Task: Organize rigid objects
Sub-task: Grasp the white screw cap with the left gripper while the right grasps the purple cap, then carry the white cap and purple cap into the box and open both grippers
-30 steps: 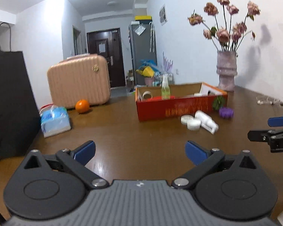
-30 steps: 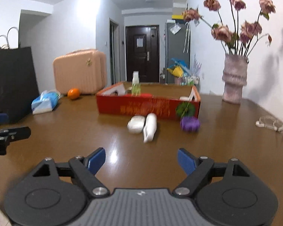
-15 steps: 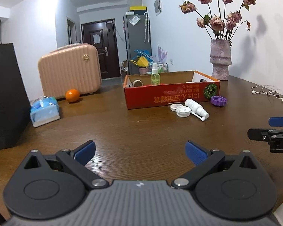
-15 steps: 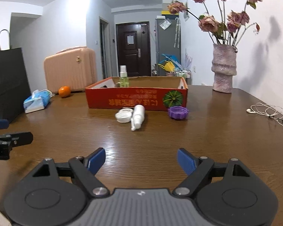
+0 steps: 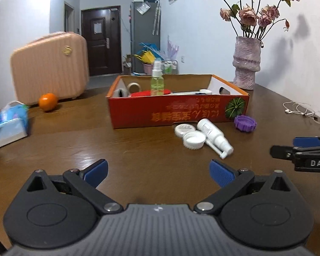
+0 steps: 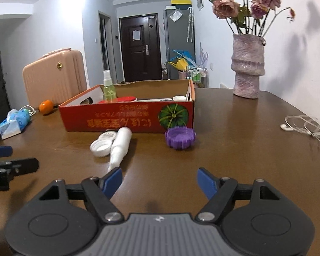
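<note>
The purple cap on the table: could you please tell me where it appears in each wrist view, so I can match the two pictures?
Left wrist view: the purple cap lies right of centre, by the right front corner of the red box.
Right wrist view: the purple cap lies near the centre, just below the same corner.
Shared landmark: the green pumpkin picture printed on the box, directly behind the cap.
</note>
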The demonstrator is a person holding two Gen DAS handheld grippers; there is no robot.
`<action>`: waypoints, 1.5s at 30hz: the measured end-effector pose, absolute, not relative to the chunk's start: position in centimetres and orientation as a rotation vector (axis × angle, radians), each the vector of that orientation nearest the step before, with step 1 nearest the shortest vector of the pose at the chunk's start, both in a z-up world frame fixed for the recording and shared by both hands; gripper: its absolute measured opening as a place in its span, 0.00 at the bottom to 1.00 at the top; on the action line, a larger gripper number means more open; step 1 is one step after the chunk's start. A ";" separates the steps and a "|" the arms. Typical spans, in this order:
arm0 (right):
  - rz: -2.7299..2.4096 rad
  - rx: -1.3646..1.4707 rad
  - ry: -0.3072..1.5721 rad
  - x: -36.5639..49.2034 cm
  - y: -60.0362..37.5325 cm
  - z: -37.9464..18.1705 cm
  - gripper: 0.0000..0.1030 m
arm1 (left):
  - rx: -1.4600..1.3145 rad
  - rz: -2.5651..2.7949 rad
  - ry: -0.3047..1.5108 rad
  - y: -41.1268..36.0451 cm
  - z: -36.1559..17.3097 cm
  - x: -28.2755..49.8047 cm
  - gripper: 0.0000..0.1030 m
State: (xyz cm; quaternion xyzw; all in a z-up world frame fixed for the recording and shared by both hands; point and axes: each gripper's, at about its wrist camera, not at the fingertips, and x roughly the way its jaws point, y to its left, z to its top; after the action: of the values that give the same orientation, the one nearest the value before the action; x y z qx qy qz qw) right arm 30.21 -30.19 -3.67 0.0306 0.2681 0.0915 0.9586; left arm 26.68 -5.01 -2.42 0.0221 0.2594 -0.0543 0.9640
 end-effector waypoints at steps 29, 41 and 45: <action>0.173 -0.006 0.653 42.9 -29.6 -5.9 0.51 | 0.064 -0.324 0.683 -10.0 -6.0 40.2 0.39; 0.327 -0.024 0.578 28.4 -25.7 -2.8 0.51 | 0.052 -0.173 0.553 -5.6 -2.0 27.2 0.39; 0.370 -0.026 0.540 24.1 -24.1 -1.3 0.51 | 0.048 -0.149 0.522 -4.3 -0.7 23.6 0.39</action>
State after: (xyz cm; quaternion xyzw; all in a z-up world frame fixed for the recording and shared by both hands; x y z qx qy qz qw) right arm 24.08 -24.07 -1.27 -0.0128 0.2653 0.1815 0.9468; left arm 23.56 -4.31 -0.69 0.0239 0.2576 -0.0738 0.9631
